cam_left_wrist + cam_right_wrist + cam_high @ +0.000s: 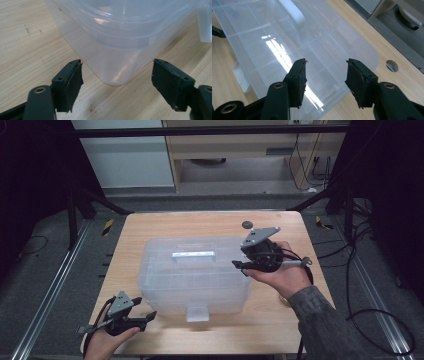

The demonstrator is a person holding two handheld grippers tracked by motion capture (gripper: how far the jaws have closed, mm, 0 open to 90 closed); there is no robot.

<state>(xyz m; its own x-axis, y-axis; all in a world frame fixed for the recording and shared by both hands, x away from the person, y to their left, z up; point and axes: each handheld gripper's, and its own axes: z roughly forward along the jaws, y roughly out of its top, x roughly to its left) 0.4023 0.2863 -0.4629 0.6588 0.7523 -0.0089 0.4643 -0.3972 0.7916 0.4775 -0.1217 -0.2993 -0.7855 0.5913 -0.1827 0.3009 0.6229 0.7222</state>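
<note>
While the clear plastic box (195,272) is sitting mid-desk, the left gripper (117,82) is facing its near-left corner, fingers released; the right gripper (325,80) is hovering above the lid's right end, fingers apart, empty. Squaring both before squeezing is advisable.

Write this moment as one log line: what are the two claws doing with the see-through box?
left claw: open, facing box corner | right claw: open, above lid | clear plastic box: lid on, on wooden table | held: nothing
</note>
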